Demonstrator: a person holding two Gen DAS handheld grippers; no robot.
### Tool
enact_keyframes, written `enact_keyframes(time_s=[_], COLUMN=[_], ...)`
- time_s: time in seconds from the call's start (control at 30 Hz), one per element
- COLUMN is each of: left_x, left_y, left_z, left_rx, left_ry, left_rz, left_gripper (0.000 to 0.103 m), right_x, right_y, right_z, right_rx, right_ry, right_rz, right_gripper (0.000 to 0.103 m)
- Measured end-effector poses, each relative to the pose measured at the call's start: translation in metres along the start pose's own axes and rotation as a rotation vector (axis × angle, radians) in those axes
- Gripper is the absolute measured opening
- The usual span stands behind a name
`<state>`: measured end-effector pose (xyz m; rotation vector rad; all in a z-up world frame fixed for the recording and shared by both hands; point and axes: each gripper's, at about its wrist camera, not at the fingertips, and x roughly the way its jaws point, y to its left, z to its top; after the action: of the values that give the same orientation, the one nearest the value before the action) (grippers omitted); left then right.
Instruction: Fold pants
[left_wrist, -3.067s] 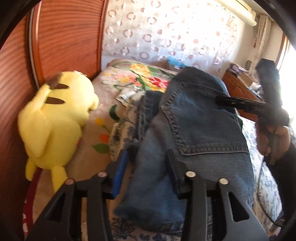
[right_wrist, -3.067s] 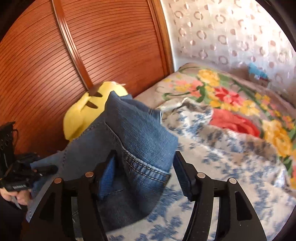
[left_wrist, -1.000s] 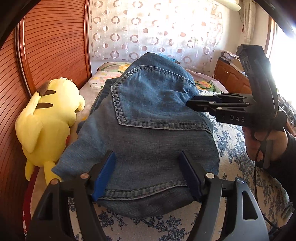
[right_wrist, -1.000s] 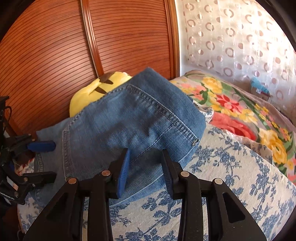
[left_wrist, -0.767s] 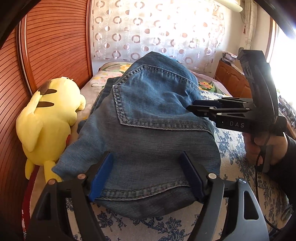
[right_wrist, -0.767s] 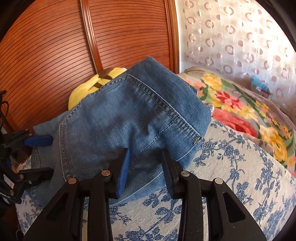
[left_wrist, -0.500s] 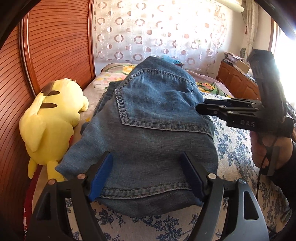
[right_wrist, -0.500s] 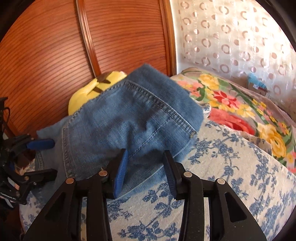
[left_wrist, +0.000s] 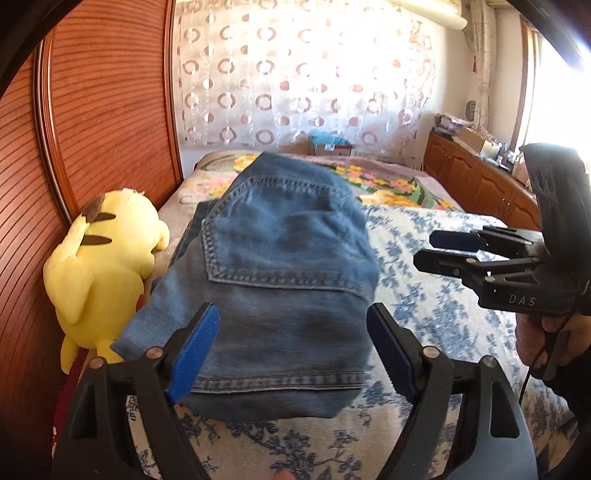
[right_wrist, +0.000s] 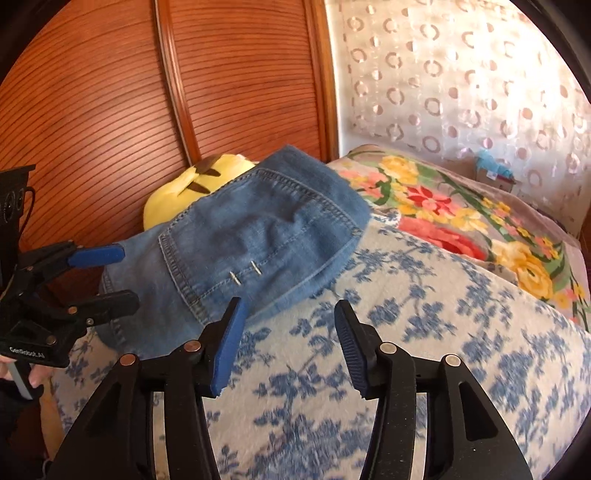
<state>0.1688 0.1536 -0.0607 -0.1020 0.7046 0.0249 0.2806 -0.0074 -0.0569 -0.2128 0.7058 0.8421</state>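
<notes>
The blue denim pants (left_wrist: 280, 280) lie folded in a compact stack on the bed, back pocket up; they also show in the right wrist view (right_wrist: 258, 240). My left gripper (left_wrist: 291, 343) is open and empty, its fingers just in front of the stack's near hem. My right gripper (right_wrist: 288, 332) is open and empty, pulled back to the right of the stack above the blue-flowered cover. The right gripper also appears at the right in the left wrist view (left_wrist: 443, 251), and the left gripper at the left in the right wrist view (right_wrist: 107, 275).
A yellow plush toy (left_wrist: 103, 266) sits against the wooden wardrobe (left_wrist: 92, 122) left of the pants. A floral blanket (right_wrist: 461, 218) covers the far part of the bed. A wooden cabinet (left_wrist: 480, 184) stands at the right, a curtain (left_wrist: 295, 74) behind.
My right gripper let go of the pants, opened wider and drew back to the right. The folded stack settled lower on the bed. My left gripper stayed open and backed off slightly.
</notes>
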Motion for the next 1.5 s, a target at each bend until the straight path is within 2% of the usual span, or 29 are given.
enact_keyframes(time_s=[0.27, 0.6, 0.9, 1.07, 1.17, 1.5], left_x=[-0.019, -0.038, -0.041, -0.043, -0.044, -0.061], left_y=[-0.024, -0.061, -0.105, -0.123, -0.132, -0.147], left_z=[0.007, 0.007, -0.005, -0.013, -0.019, -0.044], left_rx=[0.043, 0.085, 0.148, 0.156, 0.151, 0.159], left_ry=[-0.043, -0.091, -0.078, -0.065, -0.057, -0.035], left_rz=[0.031, -0.013, -0.049, -0.102, -0.122, -0.091], left_gripper=[0.084, 0.084, 0.084, 0.084, 0.084, 0.084], right_x=[-0.039, -0.096, -0.132, -0.146, -0.154, -0.184], right_y=[-0.014, -0.008, -0.010, -0.015, -0.017, -0.013], right_z=[-0.013, -0.035, -0.080, -0.107, -0.119, -0.147], right_rx=[0.049, 0.046, 0.124, 0.180, 0.211, 0.282], right_ry=[-0.064, -0.133, -0.136, -0.123, -0.120, -0.143], right_rz=[-0.063, -0.199, -0.277, -0.334, -0.363, -0.368], right_gripper=[0.055, 0.065, 0.068, 0.077, 0.079, 0.080])
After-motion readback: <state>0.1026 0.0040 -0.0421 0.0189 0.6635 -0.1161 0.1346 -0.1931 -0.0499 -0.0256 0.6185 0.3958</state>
